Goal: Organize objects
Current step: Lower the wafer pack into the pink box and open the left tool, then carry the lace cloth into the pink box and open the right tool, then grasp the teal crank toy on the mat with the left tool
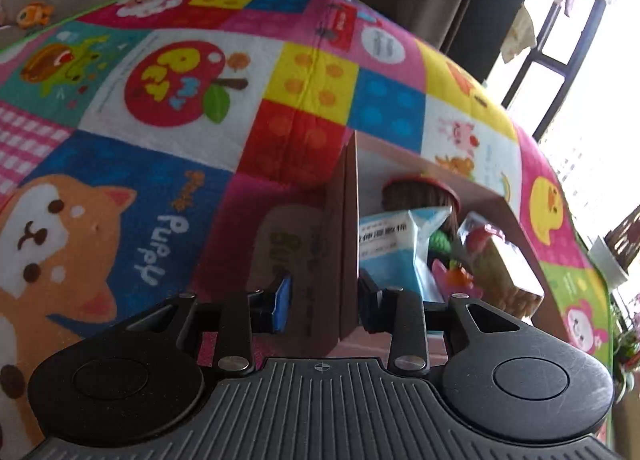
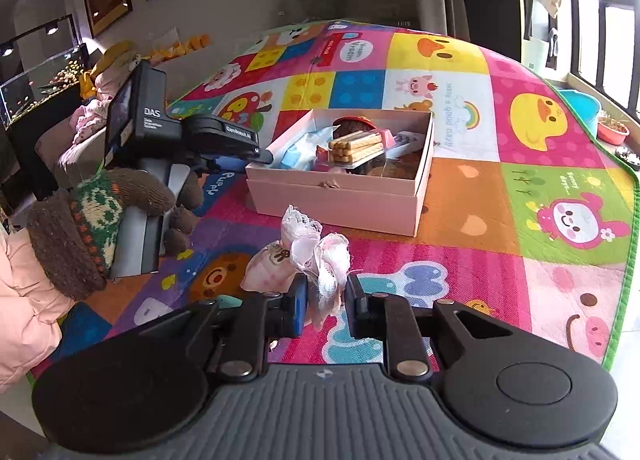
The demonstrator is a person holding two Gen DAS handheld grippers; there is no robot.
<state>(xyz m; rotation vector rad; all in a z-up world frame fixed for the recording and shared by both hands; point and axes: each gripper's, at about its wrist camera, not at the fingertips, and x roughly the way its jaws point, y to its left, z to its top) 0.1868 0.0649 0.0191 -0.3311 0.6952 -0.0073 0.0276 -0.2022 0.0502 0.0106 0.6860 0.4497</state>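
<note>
left wrist view: my left gripper (image 1: pixel 320 300) straddles the near wall of the pink box (image 1: pixel 347 244) — one finger outside, one inside. the jaws are partly apart, with a gap showing on the outer side, so i read it as not clamped on the wall. to steady the box well i'd seat the wall deeper between the pads before pinching, and keep the inner finger clear of the blue packet (image 1: pixel 394 252) leaning just behind it. past that sit a red-rimmed brown thing (image 1: pixel 420 192) and a clear-wrapped snack (image 1: pixel 504 260), packed close together; little room is left on this side. under it all lies the play mat (image 1: pixel 160 100).

right wrist view: my right gripper (image 2: pixel 326 300) is clenched on a lacy white-pink cloth bundle (image 2: pixel 320 256), held above the mat (image 2: pixel 520 220) just in front of the box (image 2: pixel 340 196). the left gripper (image 2: pixel 224 140) reaches in at the box's left side, held by a hand in a knitted glove (image 2: pixel 92 212). the biscuit sticks (image 2: pixel 356 148) sit high in the middle and the packet (image 2: pixel 308 148) fills the left — so the open spot, i judge, is the right end. i'd lift the bundle over the near wall and let go low, so the loose lace doesn't snag on the rim or drape over it.
</note>
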